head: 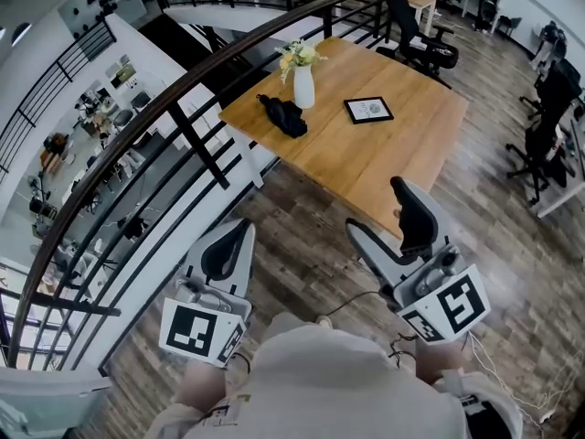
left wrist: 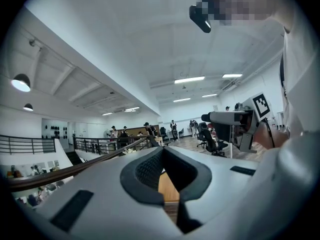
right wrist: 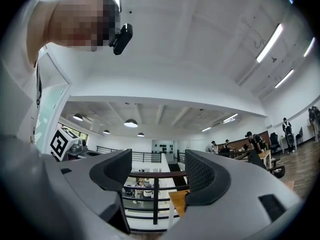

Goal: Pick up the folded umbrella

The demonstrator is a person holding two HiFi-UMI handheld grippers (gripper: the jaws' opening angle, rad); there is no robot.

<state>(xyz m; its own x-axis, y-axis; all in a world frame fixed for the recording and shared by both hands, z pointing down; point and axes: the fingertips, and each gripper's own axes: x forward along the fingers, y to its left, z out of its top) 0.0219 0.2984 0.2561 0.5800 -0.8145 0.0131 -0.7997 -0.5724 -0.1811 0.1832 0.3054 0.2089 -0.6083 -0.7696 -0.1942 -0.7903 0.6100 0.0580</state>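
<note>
A wooden table [head: 366, 158] stands by a railing [head: 183, 97] in the head view. The black folded umbrella [head: 282, 115] lies on it beside a vase [head: 303, 88], well apart from the left gripper [head: 238, 234] and the right gripper [head: 375, 208]. Left gripper view: jaws pressed together, empty. Right gripper view: jaws spread, empty.

**Wooden table beside a mezzanine railing in an open office**

A light wooden table [head: 384, 144] stands on a grey-brown plank floor [head: 302, 236]. On it sits a white vase [head: 303, 87] of yellow flowers [head: 298, 56], with a dark-framed tablet [head: 368, 110] lying flat to its right. A black metal railing [head: 183, 108] curves past the table's left side, overlooking a lower floor. Black office chairs [head: 422, 39] stand beyond the table.
</note>
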